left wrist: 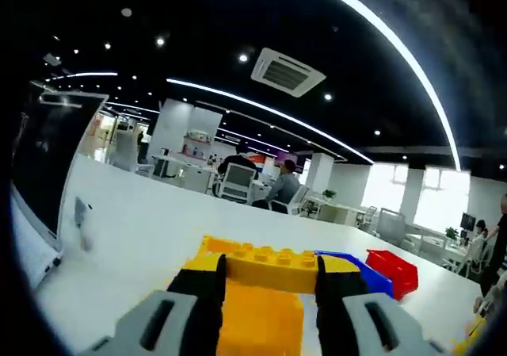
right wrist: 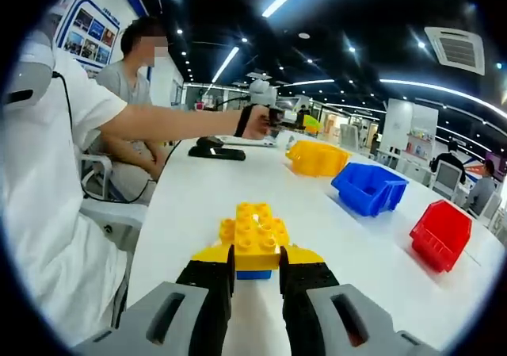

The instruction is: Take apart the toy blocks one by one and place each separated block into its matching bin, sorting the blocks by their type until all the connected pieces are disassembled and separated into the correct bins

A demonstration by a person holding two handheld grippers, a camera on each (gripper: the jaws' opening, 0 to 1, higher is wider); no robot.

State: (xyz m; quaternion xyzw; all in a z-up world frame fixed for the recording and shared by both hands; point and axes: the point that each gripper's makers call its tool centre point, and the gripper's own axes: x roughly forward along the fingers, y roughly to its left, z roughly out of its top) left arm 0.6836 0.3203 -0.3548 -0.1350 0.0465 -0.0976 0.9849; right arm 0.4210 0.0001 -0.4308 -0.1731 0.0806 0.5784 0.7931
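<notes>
The toy blocks (right wrist: 255, 241) are a stack of yellow bricks with a blue brick under them. The stack sits between the two jaws of the right gripper (right wrist: 256, 281), which press on it from both sides, so this gripper is clenched on the stack just above the white table (right wrist: 198, 205).

In the left gripper view, a long yellow block (left wrist: 269, 267) with studs on top lies across the jaws of the left gripper (left wrist: 269, 292). Both jaws touch it and grip it, one near each end. Just below it, between the jaws, is a yellow bin (left wrist: 257, 324).

On the table in the right gripper view, three bins stand in a row on the right side: a yellow bin (right wrist: 317, 158) farthest, a blue bin (right wrist: 368, 188) in the middle and a red bin (right wrist: 440, 233) nearest. In the left gripper view, the blue bin (left wrist: 372, 273) and the red bin (left wrist: 394, 269) stand just behind the right jaw.

A person (right wrist: 47, 205) in a white shirt sits at the left edge of the table, and a black flat device (right wrist: 216, 151) lies on the table farther away.
</notes>
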